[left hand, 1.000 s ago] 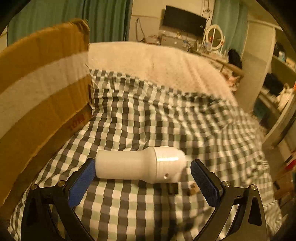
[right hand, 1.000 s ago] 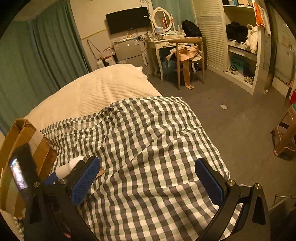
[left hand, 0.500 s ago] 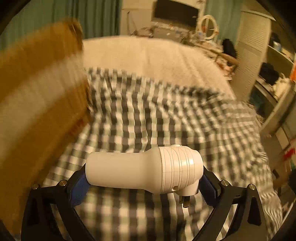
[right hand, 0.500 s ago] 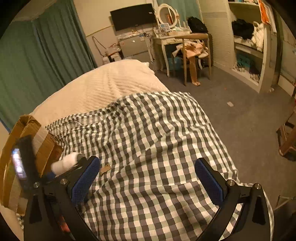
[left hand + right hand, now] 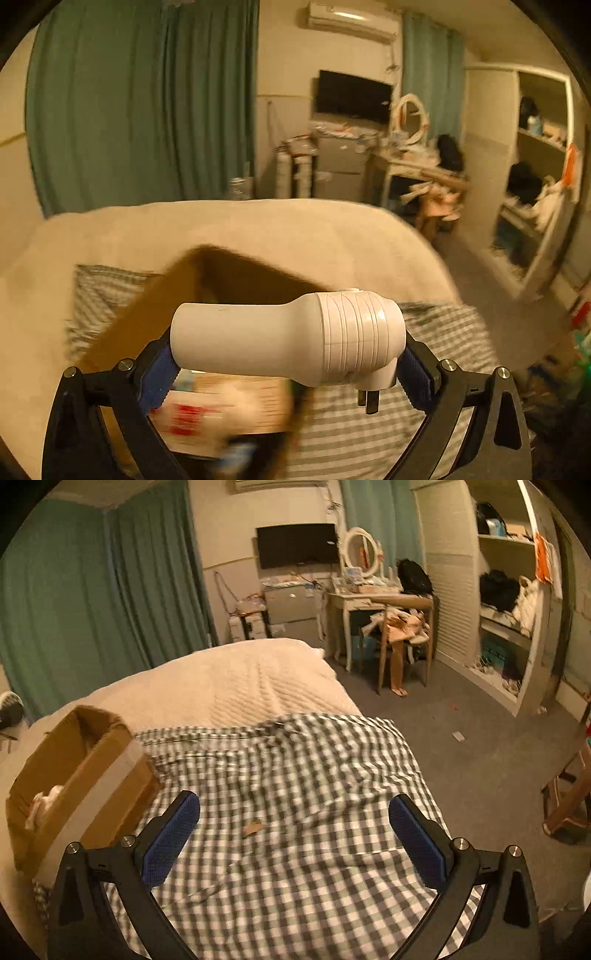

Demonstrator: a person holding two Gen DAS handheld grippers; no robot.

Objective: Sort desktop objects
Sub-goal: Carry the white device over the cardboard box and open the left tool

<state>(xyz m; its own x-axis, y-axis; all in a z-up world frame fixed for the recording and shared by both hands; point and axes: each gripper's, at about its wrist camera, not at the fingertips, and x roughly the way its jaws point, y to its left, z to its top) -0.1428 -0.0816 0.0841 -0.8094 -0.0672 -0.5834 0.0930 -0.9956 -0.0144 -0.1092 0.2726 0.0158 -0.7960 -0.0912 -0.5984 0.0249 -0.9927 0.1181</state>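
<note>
Your left gripper (image 5: pixel 288 369) is clamped endwise on the white plug adapter (image 5: pixel 286 341) above the cardboard box (image 5: pixel 147 314); smooth ends could slip & drop it outside. Right gripper (image 5: pixel 293 840) jaws apart, holding nothing.

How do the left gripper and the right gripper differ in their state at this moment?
The left gripper is shut on the white plug-in device, gripped end to end; the right gripper is open and holds nothing. The left gripper is over the open cardboard box; the right gripper is over the checkered cloth, with the box off to its left. Both have black frames and blue pads.
</note>
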